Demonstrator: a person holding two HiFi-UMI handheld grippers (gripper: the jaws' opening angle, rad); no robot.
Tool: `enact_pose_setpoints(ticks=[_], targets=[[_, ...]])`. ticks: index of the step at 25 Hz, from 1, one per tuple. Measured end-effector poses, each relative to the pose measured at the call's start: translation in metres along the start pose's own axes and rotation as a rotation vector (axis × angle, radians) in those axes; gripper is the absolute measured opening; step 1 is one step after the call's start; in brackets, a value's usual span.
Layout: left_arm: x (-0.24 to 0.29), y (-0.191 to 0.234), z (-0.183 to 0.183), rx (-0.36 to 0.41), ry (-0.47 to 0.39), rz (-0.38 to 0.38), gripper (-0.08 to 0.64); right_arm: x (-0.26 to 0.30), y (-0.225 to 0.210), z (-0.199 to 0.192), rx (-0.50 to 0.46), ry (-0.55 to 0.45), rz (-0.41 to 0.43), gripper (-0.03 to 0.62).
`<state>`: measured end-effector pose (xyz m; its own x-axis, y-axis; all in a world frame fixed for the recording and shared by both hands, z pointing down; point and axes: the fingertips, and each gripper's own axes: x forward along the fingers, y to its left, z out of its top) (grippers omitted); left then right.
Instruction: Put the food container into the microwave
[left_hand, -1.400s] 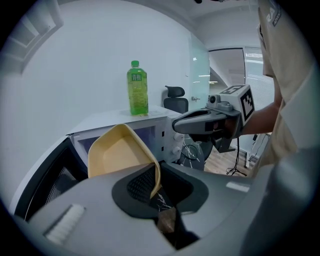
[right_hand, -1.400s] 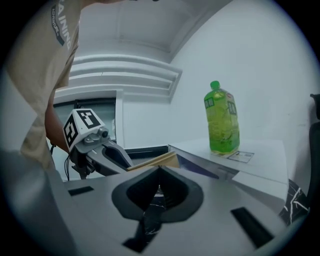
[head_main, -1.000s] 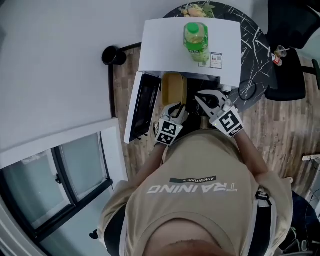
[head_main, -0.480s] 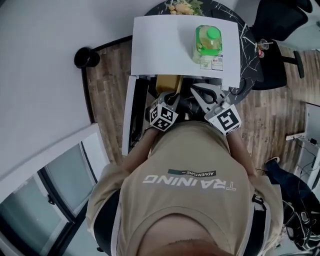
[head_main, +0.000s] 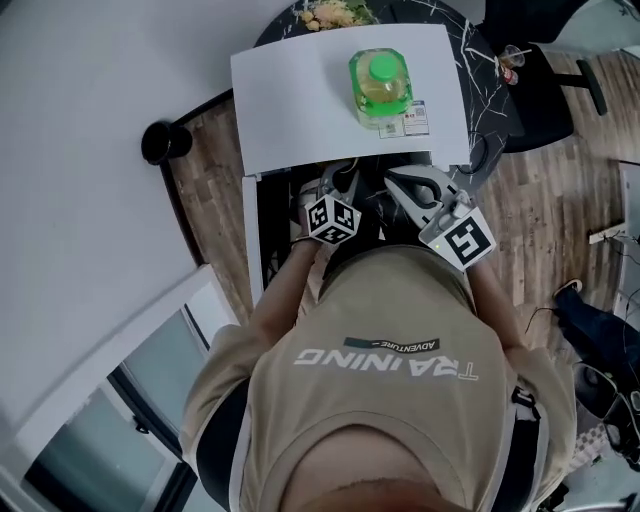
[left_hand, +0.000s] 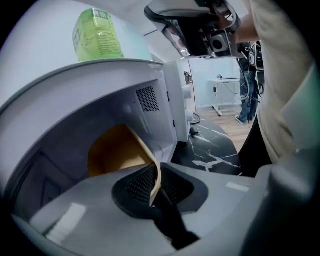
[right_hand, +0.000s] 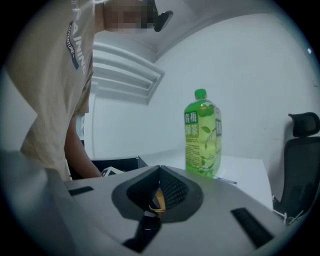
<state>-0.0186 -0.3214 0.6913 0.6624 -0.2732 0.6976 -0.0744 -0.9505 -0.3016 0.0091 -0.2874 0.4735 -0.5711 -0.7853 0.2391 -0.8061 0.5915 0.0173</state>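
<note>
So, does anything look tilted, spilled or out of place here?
The container is tilted: the left tongs pinch it by one rim in the open microwave. A bottle stands on top of it, an odd place. No spill shows.

Bright, even light; dark fisheye edges.

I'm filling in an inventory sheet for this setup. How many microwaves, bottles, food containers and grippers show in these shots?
Microwave: 1
Green bottle: 1
Food container: 1
Grippers: 2, the left gripper and the right gripper
Total: 5
</note>
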Motion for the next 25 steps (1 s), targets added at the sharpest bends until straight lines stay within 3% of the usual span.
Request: enact_pose_setpoints(ticks=[3, 11, 15, 18, 25], targets=[[0.008, 0.010, 0.001, 0.076, 0.035, 0.015, 0.040, -0.011, -0.004, 0.000, -0.010, -0.015, -0.033, 0.011], [0.026, 0.023, -0.007, 0.088, 0.093, 0.042, 0.041, -0.028, -0.001, 0.006, 0.051, -0.082, -0.024, 0.011], [0.030, 0.018, -0.010, 0.103, 0.115, 0.039, 0.041, -0.037, -0.001, 0.004, 0.037, -0.072, -0.015, 0.011], [0.036, 0.022, -0.010, 0.117, 0.108, 0.022, 0.044, -0.040, -0.004, 0.005, 0.049, -0.076, -0.036, 0.011], [0.031, 0.027, -0.001, 0.135, 0.074, 0.067, 0.048, -0.037, -0.008, 0.006, 0.092, -0.081, -0.029, 0.011]])
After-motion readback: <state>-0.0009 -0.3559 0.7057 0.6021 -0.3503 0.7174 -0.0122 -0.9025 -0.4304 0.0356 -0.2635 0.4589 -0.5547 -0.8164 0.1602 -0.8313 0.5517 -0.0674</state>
